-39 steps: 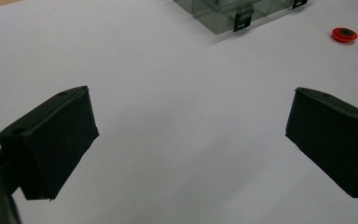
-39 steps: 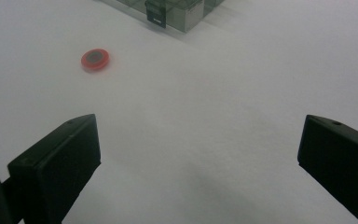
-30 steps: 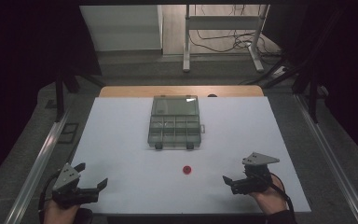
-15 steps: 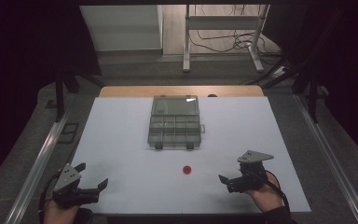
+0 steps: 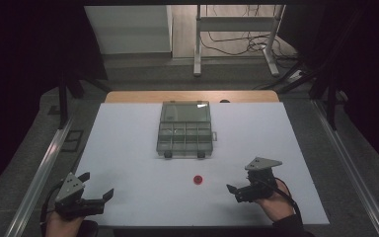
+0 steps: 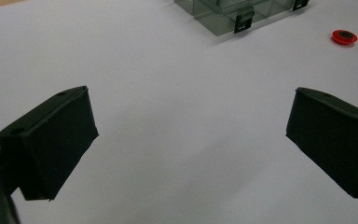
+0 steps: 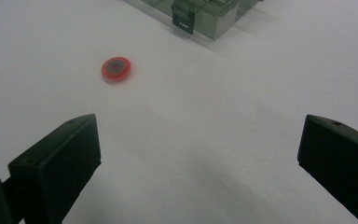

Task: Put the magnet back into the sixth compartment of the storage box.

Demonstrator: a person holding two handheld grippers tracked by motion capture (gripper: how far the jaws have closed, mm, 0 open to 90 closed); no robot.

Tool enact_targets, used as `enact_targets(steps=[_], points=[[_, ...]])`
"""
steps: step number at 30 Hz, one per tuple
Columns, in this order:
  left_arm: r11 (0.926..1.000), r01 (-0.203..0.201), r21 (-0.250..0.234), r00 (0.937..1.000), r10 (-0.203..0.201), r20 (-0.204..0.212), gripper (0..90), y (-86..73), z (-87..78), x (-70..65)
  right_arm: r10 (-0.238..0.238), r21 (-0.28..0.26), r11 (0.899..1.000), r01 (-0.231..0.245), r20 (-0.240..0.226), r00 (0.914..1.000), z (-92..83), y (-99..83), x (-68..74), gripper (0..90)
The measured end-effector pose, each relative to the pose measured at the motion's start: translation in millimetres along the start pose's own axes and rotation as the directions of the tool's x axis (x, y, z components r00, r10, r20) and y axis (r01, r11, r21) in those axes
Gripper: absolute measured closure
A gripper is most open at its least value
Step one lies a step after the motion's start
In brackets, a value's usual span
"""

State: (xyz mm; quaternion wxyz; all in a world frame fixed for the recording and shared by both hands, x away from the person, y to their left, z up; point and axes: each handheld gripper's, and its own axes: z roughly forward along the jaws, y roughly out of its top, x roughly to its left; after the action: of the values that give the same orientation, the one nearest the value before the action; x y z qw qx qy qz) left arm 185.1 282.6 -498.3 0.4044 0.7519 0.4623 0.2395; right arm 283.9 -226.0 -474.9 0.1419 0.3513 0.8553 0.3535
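Both the left claw [image 5: 97, 192] and right claw [image 5: 233, 191] stand apart, empty, over the white surface [image 5: 128, 148], flanking the small red round disc [image 5: 197, 179].

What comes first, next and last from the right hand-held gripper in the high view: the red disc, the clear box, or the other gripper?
From the right hand-held gripper:
1. Red disc, just to its left.
2. Clear compartment box, farther up the table's middle.
3. Left hand-held gripper, at the opposite near corner.

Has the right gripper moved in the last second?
Yes. In the high view the right gripper has slid left, toward the small red disc, which lies in the same spot before the clear compartment box.
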Motion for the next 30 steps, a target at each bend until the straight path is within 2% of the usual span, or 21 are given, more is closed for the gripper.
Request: enact_targets(steps=[30], points=[[0.9999, -0.015, 0.003, 0.9999, 0.015, 0.005, 3.0, 0.2, 0.6, -1.1, -0.054, 0.053, 0.997, 0.055, -0.027, 0.9982, 24.2, 26.0, 5.1, 0.0]])
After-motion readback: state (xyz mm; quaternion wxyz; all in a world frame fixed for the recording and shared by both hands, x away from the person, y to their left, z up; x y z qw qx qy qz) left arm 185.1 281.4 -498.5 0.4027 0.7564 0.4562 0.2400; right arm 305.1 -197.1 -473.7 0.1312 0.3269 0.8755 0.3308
